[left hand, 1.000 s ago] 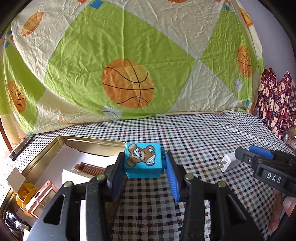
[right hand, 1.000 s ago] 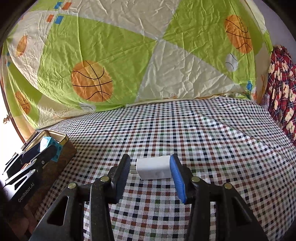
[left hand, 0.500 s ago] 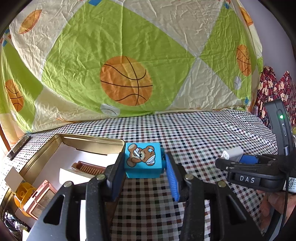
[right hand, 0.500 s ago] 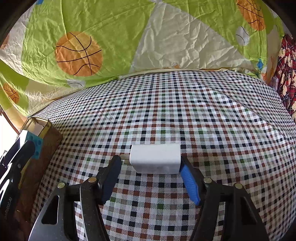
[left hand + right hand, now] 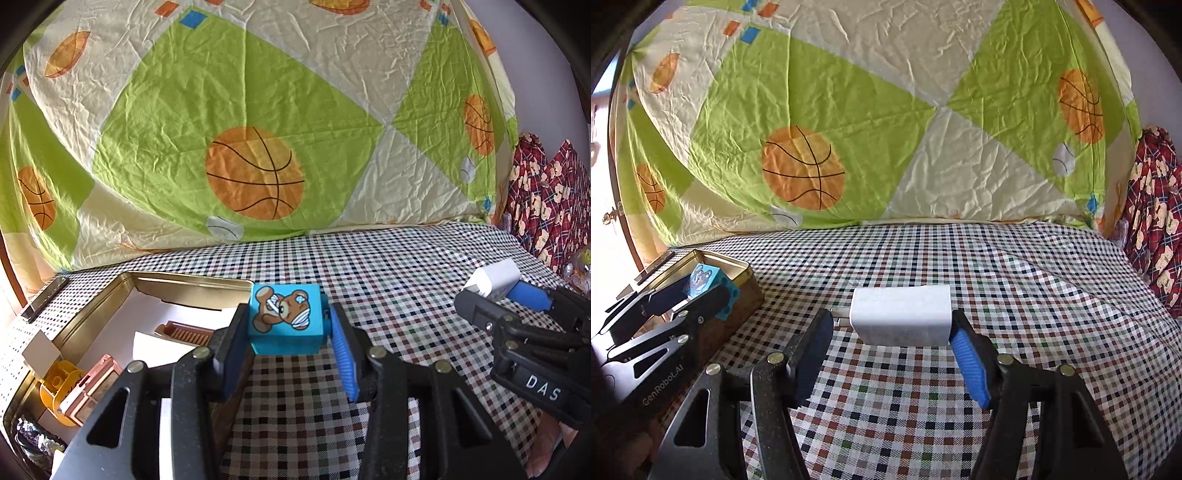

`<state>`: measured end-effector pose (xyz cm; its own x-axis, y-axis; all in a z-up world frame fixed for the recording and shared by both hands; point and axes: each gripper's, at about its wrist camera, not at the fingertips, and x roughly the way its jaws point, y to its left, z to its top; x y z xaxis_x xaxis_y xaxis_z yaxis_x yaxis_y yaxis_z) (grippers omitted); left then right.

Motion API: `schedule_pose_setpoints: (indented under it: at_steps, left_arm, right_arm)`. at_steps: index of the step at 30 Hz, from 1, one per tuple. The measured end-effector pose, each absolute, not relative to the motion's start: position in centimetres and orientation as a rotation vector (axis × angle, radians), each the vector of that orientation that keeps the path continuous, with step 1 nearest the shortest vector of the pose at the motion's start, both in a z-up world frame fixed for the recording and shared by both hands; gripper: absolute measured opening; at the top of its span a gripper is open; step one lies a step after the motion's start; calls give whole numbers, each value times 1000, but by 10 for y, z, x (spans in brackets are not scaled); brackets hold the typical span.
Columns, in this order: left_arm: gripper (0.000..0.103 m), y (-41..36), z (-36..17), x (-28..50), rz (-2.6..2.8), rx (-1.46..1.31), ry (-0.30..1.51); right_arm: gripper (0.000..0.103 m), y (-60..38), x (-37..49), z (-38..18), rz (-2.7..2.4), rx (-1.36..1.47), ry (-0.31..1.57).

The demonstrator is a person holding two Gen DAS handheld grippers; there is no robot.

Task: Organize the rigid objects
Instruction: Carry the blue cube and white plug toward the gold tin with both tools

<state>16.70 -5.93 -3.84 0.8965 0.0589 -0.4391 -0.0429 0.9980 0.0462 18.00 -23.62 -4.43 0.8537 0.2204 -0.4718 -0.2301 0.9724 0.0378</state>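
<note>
A blue cube with a cartoon bear point(image 5: 284, 317) sits between the pads of my left gripper point(image 5: 288, 314), which is shut on it. It hangs over the near right corner of a gold tin point(image 5: 184, 282). My right gripper point(image 5: 890, 321) is shut on a white charger plug point(image 5: 901, 314), held lengthwise with its prongs toward the left finger, clear above the checked cloth point(image 5: 960, 266). In the left wrist view the right gripper point(image 5: 491, 291) carries the charger point(image 5: 495, 275) at the right. The right wrist view shows the left gripper point(image 5: 698, 291) and cube point(image 5: 701, 280) over the tin point(image 5: 746, 291).
Inside the tin lie a brown ribbed piece point(image 5: 184, 328), an orange ring-shaped item point(image 5: 55, 384), a copper-pink box point(image 5: 92, 384) and a white card point(image 5: 40, 350). A basketball-print quilt point(image 5: 255, 173) rises behind the cloth. Red patterned fabric point(image 5: 546, 206) is piled at the right.
My right gripper has lifted the charger off the checked cloth and rolled a little. The left gripper and the blue cube have stayed in place over the tin.
</note>
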Motion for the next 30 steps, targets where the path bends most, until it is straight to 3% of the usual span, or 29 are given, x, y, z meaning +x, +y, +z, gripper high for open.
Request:
schedule_pose_setpoints:
  at_steps: [30]
  left_arm:
    - [43,-40,-34,120,51,-4,380]
  right_arm:
    - [66,-231,132,-29,275,1,332]
